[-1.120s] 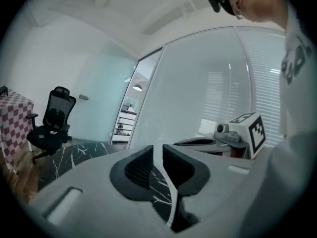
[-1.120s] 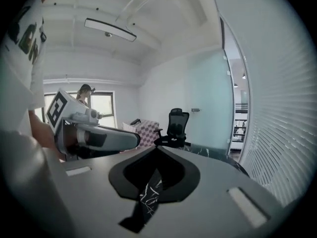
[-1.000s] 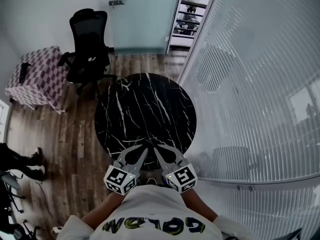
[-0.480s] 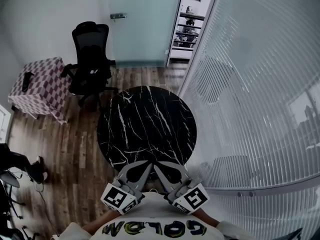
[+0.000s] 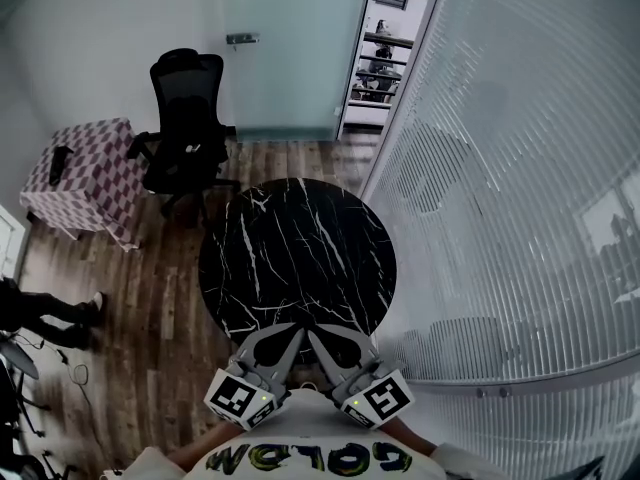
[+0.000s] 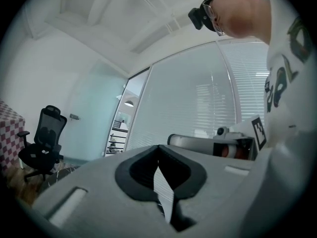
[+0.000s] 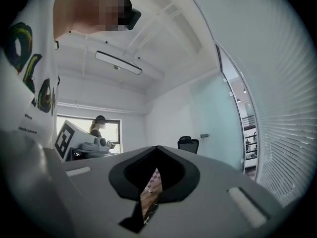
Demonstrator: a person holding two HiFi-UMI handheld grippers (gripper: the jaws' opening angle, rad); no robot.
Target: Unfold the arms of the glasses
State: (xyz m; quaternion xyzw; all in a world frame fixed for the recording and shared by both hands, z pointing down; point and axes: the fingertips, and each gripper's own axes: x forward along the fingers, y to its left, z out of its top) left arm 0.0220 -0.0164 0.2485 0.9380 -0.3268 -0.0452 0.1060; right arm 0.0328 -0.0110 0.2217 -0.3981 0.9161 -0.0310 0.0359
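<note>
No glasses show in any view. The round black marble table [image 5: 300,258] lies bare below me. My left gripper [image 5: 295,331] and right gripper [image 5: 312,331] hang side by side over its near edge, close to my chest, tips nearly touching each other. Both are shut with nothing between the fingers. In the left gripper view the left gripper's jaws [image 6: 158,147] meet in a point, aimed level at the glass wall, with the right gripper [image 6: 233,145] beside them. The right gripper's jaws [image 7: 157,148] are likewise closed and empty, and the left gripper [image 7: 84,145] shows at their left.
A black office chair [image 5: 190,118] and a checked ottoman [image 5: 80,173] stand beyond the table at the left. A glass wall with blinds [image 5: 500,218] curves along the right. A person's legs [image 5: 40,313] are at the left edge; another person [image 7: 99,125] stands far off.
Both grippers have risen and drawn back from the table edge toward my chest, then held still. The legs at the left edge have shifted.
</note>
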